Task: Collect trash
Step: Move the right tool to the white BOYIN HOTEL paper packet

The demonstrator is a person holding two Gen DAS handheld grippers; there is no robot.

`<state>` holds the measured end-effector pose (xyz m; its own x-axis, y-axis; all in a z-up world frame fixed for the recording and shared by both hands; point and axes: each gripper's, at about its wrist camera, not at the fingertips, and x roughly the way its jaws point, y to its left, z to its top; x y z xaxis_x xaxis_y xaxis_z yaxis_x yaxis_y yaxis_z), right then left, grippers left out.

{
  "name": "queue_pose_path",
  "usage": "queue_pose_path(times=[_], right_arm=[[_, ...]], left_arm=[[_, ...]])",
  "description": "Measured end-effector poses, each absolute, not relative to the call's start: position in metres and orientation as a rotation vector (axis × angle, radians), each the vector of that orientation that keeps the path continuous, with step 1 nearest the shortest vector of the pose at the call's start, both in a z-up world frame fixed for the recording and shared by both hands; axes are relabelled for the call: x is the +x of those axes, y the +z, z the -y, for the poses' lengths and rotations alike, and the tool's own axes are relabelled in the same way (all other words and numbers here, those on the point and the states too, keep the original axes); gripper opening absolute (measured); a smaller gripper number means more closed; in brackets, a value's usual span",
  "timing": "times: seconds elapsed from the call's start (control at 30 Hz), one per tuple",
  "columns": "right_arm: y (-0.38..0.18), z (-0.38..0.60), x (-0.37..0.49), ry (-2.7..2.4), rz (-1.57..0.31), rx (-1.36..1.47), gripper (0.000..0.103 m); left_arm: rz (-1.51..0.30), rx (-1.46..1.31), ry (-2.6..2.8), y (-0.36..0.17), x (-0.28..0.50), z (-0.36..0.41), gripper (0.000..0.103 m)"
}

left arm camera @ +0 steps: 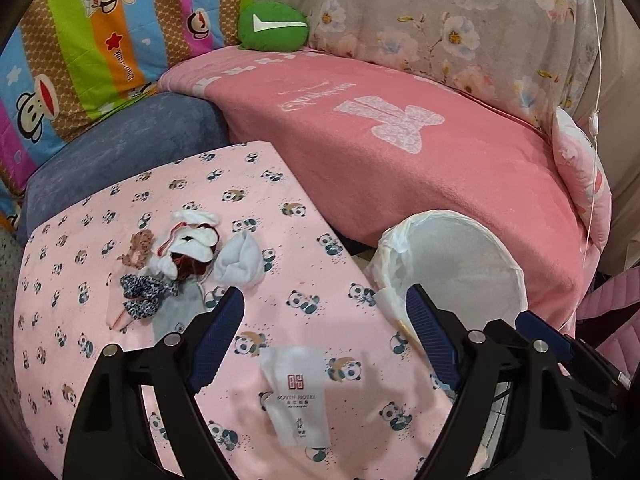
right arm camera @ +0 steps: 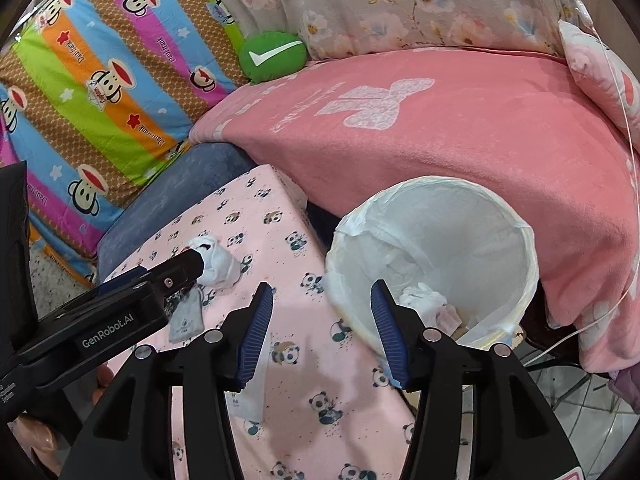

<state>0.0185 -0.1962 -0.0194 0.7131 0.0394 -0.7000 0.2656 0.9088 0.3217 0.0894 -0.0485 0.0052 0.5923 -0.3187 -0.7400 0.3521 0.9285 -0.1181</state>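
Trash pile (left arm camera: 172, 264) on panda cloth (left arm camera: 280, 200), bin (right arm camera: 436, 256) beside

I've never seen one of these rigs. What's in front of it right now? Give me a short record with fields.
Surface: panda-print pink cloth
Bin: white-lined trash bin beside the cloth, crumpled tissue inside
Left on cloth: small pile of scraps, white hotel sachet
Left tool: open, empty, above the sachet
Right tool: open, nothing between its pads
Backdrop: pink blanket, green cushion
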Motion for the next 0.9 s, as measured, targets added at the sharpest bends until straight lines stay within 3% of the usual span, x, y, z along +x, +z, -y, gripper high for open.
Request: queue_pose_path(times=[0.9], right_arm=[[-0.092,0.064,0.039,-0.037,-0.975,0.279,0.064]], left_arm=[[-0.939,-0.044,-0.156,-0.044,0.077,-0.082,0.079]])
